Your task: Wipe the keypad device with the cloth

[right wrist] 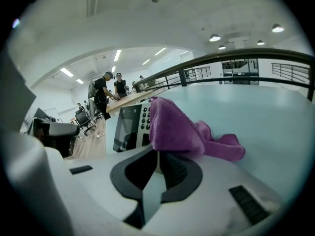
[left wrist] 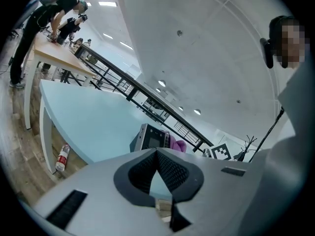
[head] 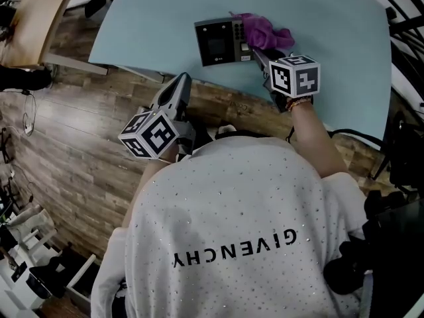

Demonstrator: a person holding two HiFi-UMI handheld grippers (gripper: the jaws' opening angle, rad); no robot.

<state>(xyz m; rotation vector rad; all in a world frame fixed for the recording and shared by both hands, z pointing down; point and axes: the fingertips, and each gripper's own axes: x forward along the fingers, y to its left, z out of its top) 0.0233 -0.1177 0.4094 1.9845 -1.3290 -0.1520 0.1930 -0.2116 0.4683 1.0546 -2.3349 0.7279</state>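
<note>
Pinching the cloth [right wrist: 177,129] onto the keypad device [head: 218,42], the right gripper [right wrist: 158,154] seemed mid-wipe, the screen side left to do; the left gripper [left wrist: 157,154] hung closed and empty.

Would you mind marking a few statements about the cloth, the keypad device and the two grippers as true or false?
1. The cloth is purple. True.
2. The left gripper holds the cloth. False: its fingers are together on nothing, and it is the right gripper that is shut on the cloth.
3. The keypad device lies on the light blue table. True.
4. The left gripper touches the device. False: it hangs near the table's edge, apart from the device.
5. The cloth covers the device's screen. False: it lies at the keypad end, and the dark screen is bare.
</note>
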